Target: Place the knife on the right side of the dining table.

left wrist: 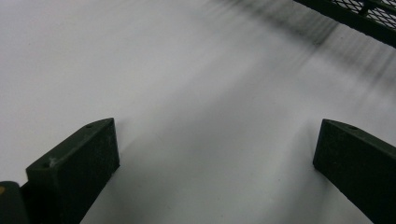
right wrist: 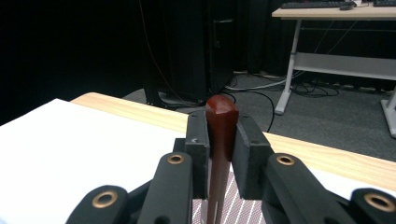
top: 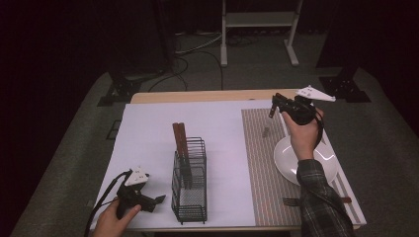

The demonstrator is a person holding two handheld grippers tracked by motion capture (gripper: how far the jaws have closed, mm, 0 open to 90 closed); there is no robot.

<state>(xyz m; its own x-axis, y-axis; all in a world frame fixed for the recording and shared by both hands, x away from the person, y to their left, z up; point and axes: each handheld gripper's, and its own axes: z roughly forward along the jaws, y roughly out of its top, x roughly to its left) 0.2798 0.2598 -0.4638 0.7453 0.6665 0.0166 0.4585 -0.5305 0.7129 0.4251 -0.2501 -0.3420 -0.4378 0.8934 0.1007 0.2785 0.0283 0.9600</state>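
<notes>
My right gripper [top: 277,102] is raised over the far end of the striped placemat [top: 262,163], shut on the red-brown handle [right wrist: 222,112] of a utensil [top: 272,111] that hangs down from the jaws. The handle's rounded end pokes out above the pads in the right gripper view, where my right gripper [right wrist: 222,140] faces the table's far edge. My left gripper [top: 157,200] rests open on the white sheet [top: 148,133] at the front left, beside a black wire caddy [top: 190,185]. Bare sheet lies between the open jaws of the left gripper [left wrist: 217,149].
Two brown-handled utensils [top: 179,140] stand in the caddy. A white plate [top: 316,168] sits on the placemat under the person's right forearm. A fork [top: 292,201] lies near the front edge. The caddy's mesh base [left wrist: 355,14] is close ahead of the left gripper.
</notes>
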